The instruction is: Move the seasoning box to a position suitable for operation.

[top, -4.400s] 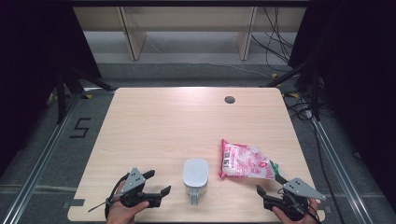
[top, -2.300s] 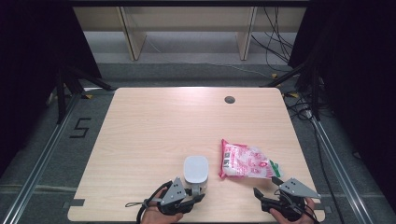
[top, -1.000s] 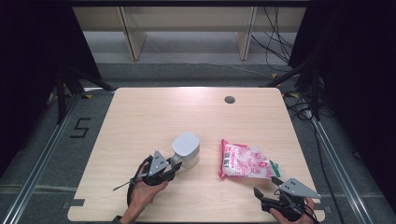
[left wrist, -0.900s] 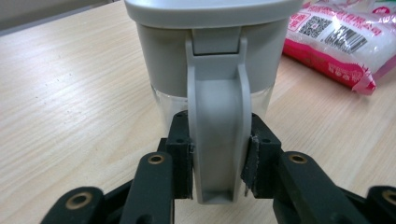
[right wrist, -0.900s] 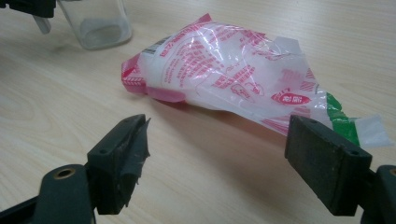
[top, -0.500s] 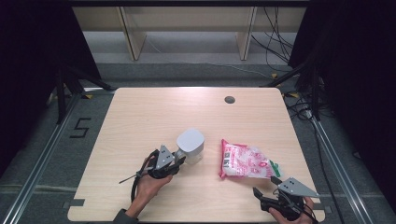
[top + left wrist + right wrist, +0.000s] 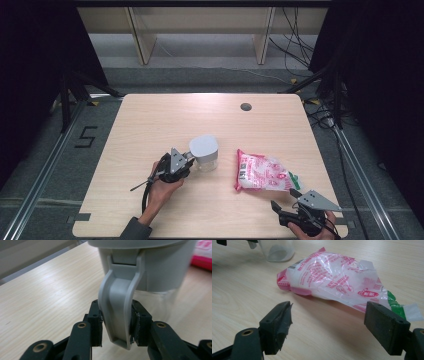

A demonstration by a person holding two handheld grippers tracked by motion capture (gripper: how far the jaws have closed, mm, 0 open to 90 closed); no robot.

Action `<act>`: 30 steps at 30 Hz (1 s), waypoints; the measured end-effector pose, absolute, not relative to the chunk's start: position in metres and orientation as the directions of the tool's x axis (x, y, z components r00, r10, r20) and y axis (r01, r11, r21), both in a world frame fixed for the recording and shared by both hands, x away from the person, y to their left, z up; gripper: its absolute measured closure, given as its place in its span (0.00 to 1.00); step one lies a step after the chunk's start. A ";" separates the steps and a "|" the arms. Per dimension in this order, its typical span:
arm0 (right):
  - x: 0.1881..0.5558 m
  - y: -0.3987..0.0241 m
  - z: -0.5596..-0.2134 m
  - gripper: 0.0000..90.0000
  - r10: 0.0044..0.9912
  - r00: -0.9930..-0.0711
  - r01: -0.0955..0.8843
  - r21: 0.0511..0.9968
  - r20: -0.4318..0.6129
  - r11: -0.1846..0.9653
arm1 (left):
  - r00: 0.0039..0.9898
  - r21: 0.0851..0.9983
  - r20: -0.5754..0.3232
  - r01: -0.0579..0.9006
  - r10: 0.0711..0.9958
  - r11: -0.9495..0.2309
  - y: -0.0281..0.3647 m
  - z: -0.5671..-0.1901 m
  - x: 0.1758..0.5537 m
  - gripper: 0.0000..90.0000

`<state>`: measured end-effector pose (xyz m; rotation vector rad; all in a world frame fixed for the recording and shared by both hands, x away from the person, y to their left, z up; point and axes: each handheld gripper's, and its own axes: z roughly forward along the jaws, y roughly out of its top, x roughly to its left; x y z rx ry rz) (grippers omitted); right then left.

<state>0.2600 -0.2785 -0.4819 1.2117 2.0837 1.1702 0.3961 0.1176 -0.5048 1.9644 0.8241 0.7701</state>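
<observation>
- Jug (image 7: 204, 152), a clear-walled container with a grey lid and a grey handle, is standing upright on the table (image 7: 150, 120) a little left of the table's middle, toward the person's side.
- Gripping the jug by its handle (image 7: 117, 315), the left gripper (image 7: 189, 161) is reaching in from the jug's left; in the left gripper view the two black pads (image 7: 96, 325) are pressing on either side of the grey handle, low on its loop.
- In that same view, the handle is rising to a hinge-like joint under the grey lid, and the transparent lower wall of the jug is showing to the right of it.
- Left hand (image 7: 162, 182) is wrapping around the gripper's body, with the forearm and a dark sleeve coming in from the bottom edge of the high view and a cable trailing off to the left.
- Lying flat on the table to the right of the jug, and apart from it, is a pink and white plastic packet (image 7: 262, 172) with a green patch at its near right end.
- Right gripper (image 7: 284, 207) is waiting near the table's front right corner, just short of the packet; its jaws are standing wide apart with nothing between them, as the right gripper view shows, the packet (image 7: 334, 281) lying beyond the pads.
- At the top left of the right gripper view, the clear base of the jug (image 7: 277, 250) is resting on the wood.
</observation>
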 end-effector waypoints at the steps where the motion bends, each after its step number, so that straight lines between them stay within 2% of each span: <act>1: 0.260 -0.279 -0.482 0.25 0.861 -0.507 0.472 0.845 0.028 0.251 | 0.593 0.876 0.187 0.260 0.783 -0.406 0.119 -0.506 0.399 0.75; 2: 0.260 -0.278 -0.482 0.25 0.861 -0.507 0.477 0.844 0.035 0.246 | 0.596 0.883 0.180 0.253 0.783 -0.396 0.121 -0.506 0.402 0.76; 3: 0.260 -0.279 -0.483 0.25 0.859 -0.512 0.470 0.846 0.028 0.253 | 0.578 0.897 0.078 0.315 0.812 -0.310 0.120 -0.509 0.403 0.76; 5: 0.260 -0.279 -0.482 0.25 0.860 -0.510 0.471 0.845 0.028 0.252 | 0.579 0.902 0.050 0.324 0.814 -0.286 0.121 -0.511 0.406 0.78; 7: 0.260 -0.278 -0.482 0.25 0.858 -0.513 0.472 0.845 0.031 0.252 | 0.587 0.903 0.072 0.306 0.807 -0.303 0.119 -0.511 0.407 0.78; 11: 0.261 -0.277 -0.483 0.25 0.856 -0.516 0.473 0.846 0.039 0.246 | 0.619 0.912 0.033 0.303 0.785 -0.277 0.118 -0.513 0.408 0.78; 18: 0.260 -0.279 -0.483 0.25 0.853 -0.520 0.468 0.850 0.041 0.244 | 0.672 0.916 0.031 0.278 0.740 -0.290 0.108 -0.514 0.405 0.78; 30: 0.261 -0.280 -0.484 0.25 0.848 -0.527 0.466 0.852 0.051 0.239 | 0.673 0.911 0.040 0.279 0.738 -0.303 0.103 -0.512 0.408 0.78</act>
